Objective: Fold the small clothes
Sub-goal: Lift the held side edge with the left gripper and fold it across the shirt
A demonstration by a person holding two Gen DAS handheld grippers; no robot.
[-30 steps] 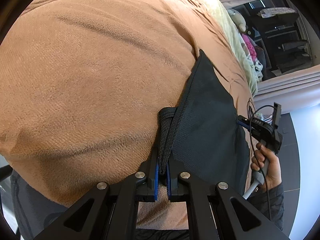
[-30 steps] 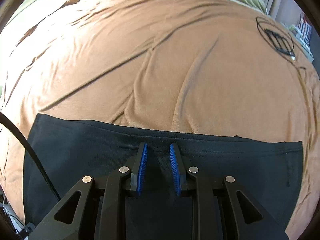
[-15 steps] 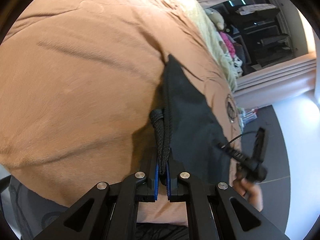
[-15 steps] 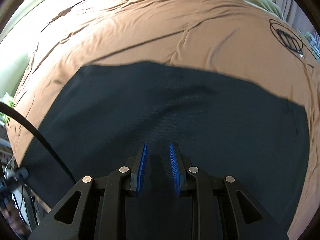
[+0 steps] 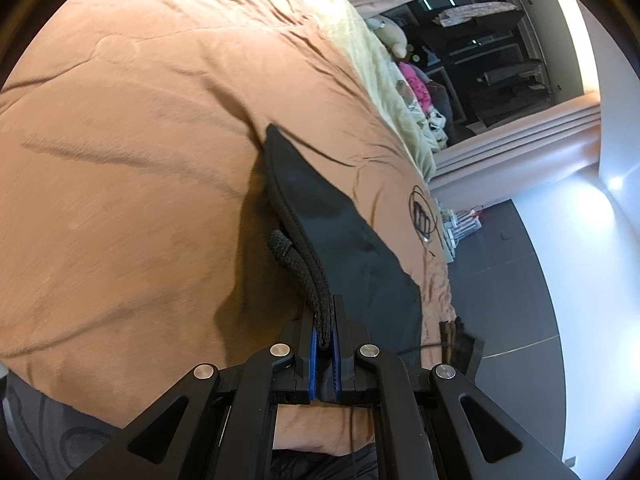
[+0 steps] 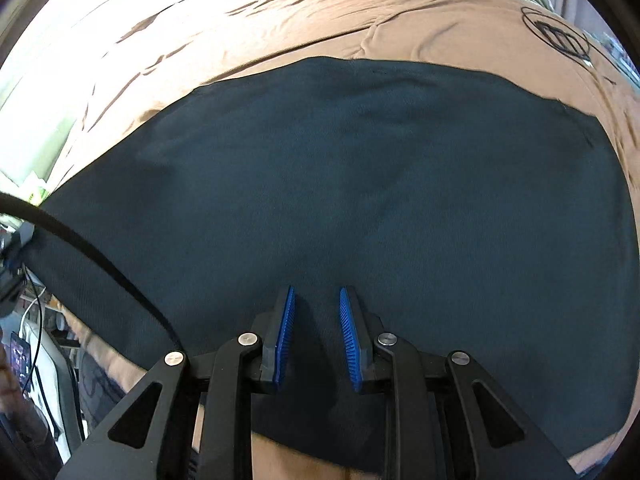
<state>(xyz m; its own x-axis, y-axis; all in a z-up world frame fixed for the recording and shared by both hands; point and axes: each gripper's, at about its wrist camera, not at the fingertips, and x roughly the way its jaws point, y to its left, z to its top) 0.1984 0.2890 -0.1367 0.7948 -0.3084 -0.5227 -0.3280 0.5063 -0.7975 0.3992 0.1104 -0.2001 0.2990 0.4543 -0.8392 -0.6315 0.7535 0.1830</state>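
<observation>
Through my left fingers [image 5: 327, 322] I see the dark garment [image 5: 340, 236] edge-on: they are clamped tight on its thick hem, which rises off the brown blanket [image 5: 140, 160] and runs straight ahead of them to a pointed corner. A coiled black cable [image 5: 424, 216] lies on the blanket beyond, to their right. My right view shows what the left cannot: the same garment [image 6: 360, 180] spread flat on the blanket [image 6: 320, 20], its long axis running across, left to right, ahead of my right fingers [image 6: 316, 316]. Those stand part open, blue pads apart, over the cloth with nothing gripped; I cannot tell whether they touch it.
</observation>
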